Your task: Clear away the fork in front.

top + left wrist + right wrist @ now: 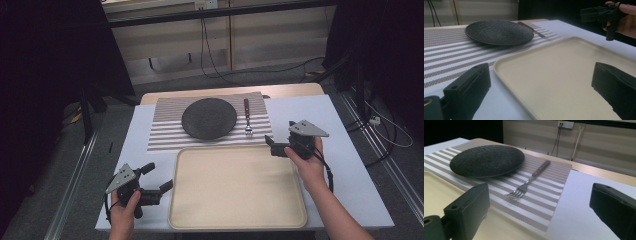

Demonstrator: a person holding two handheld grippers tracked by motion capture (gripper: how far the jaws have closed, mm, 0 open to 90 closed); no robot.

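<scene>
A dark round plate [209, 118] [499, 32] [486, 160] lies on a striped placemat [165, 132] [544, 202]. Just right of the plate, a fork [247, 117] [534, 29] [529, 181] with a brown handle rests on the same mat, tines toward me. In front of the mat sits a bare beige tray [237, 187] [564, 75] [439, 192]. My left gripper [159, 178] [541, 85] is open at the tray's left edge, holding nothing. My right gripper [281, 135] [539, 205] hovers open near the tray's far right corner, a short way from the fork's tines, and its jaws are empty.
A white table top [345, 150] carries everything; its bare right part lies beside my right hand. Behind the table are a wooden wall panel and loose cables on the floor [220, 70]. Dark stands flank both sides.
</scene>
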